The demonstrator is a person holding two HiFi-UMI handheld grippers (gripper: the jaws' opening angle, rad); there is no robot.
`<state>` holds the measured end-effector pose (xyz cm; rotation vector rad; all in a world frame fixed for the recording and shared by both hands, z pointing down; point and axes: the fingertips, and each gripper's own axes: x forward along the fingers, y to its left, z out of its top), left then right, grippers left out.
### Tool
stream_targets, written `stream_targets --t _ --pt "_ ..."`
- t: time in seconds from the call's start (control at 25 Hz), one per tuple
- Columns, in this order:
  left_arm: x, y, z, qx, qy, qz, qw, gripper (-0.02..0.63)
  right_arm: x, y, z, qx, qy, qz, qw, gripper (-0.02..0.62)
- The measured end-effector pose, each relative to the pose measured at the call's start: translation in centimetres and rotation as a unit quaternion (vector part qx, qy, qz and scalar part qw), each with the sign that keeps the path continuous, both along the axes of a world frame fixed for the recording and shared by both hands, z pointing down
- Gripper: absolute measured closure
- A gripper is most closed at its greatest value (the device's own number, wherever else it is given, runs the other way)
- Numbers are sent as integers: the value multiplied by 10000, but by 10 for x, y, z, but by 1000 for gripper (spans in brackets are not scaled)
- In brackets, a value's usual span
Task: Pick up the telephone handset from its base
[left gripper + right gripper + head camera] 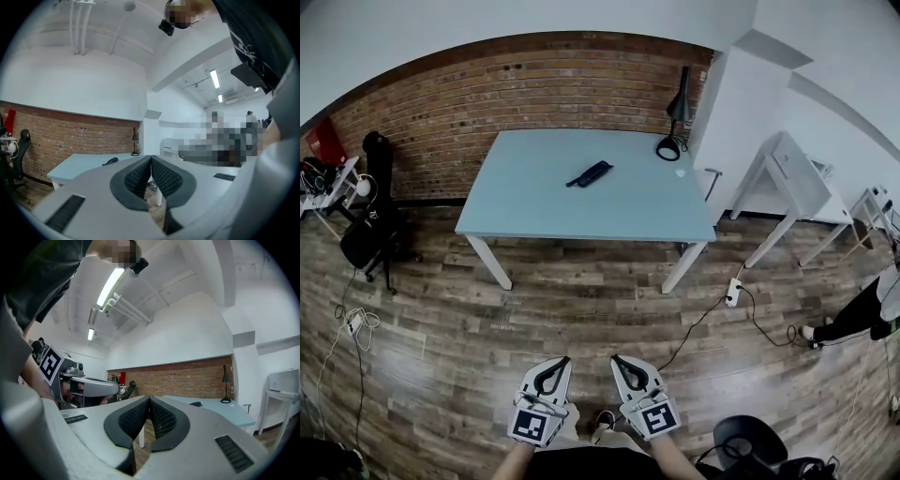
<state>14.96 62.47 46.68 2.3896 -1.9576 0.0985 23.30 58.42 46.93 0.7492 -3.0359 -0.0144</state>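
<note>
A black telephone [590, 173] lies near the middle of a pale blue table [534, 206], far ahead of me; handset and base cannot be told apart at this range. It shows small in the left gripper view [110, 161] and the right gripper view [195, 404]. My left gripper [563, 360] and right gripper [615, 358] hang side by side low over the wooden floor, well short of the table. Both have their jaws shut with nothing between them. The left gripper [123, 389] also shows in the right gripper view.
A black desk lamp [678, 114] stands at the table's far right corner. A brick wall [487, 94] runs behind. A black office chair [370, 230] sits left, white desks [792, 183] right, and a power strip with cables [733, 291] lies on the floor. Another chair [750, 445] is at my right.
</note>
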Motion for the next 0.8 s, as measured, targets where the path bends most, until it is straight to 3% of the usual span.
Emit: stream_targets --t 0.16,0.44,0.8 --pt "-16 -18 3 169 112 137 9997 575 -21 -20 -8 204 19 52 9998 571" --pt "-64 -50 -9 124 196 400 9989 575 -86 -44 -41 453 151 62 9988 571" --pt "-118 -69 -4 98 18 672 9977 575 -137 -49 -32 294 452 19 9985 571"
